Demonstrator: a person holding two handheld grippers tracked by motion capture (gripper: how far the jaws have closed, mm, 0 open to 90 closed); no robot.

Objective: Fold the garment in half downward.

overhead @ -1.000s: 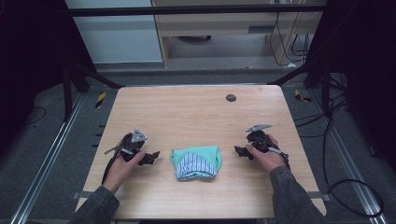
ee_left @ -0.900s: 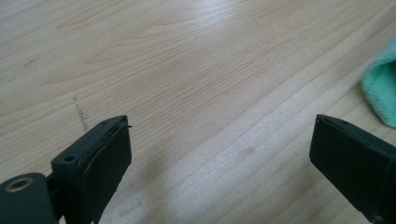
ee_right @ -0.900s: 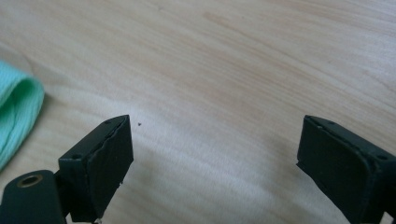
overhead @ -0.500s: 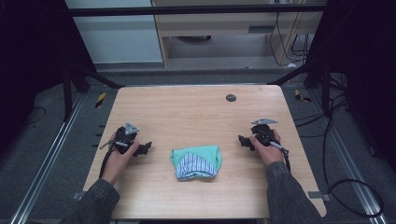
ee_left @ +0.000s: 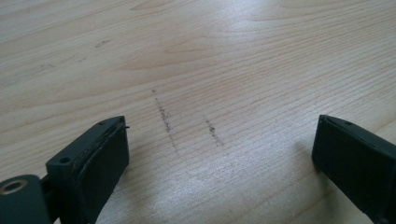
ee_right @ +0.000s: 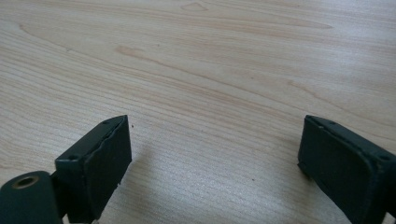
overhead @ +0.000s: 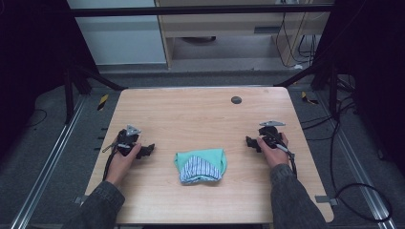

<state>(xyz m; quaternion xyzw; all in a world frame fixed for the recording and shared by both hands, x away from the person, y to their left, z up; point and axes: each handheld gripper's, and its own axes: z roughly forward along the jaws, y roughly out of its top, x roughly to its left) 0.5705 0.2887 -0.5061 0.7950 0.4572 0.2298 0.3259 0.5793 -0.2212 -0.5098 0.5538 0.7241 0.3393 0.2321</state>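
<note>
A folded cloth (overhead: 200, 165), teal with a striped panel, is lying on the table (overhead: 191, 109) near the middle of its near edge. The left gripper (overhead: 148, 150) is resting toward the left edge, jaws spread wide over bare wood. The right gripper (overhead: 250, 142) is sitting toward the right edge, jaws likewise apart, both well clear of the cloth.

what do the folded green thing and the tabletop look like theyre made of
The folded green thing looks like soft knit or woven fabric, matte: it sags into rounded folds, and a blue-and-white striped layer shows inside. The tabletop looks like pale wood or a wood-look laminate with a smooth, faintly glossy finish: grain lines run across it and light glares off it in both gripper views.
</note>
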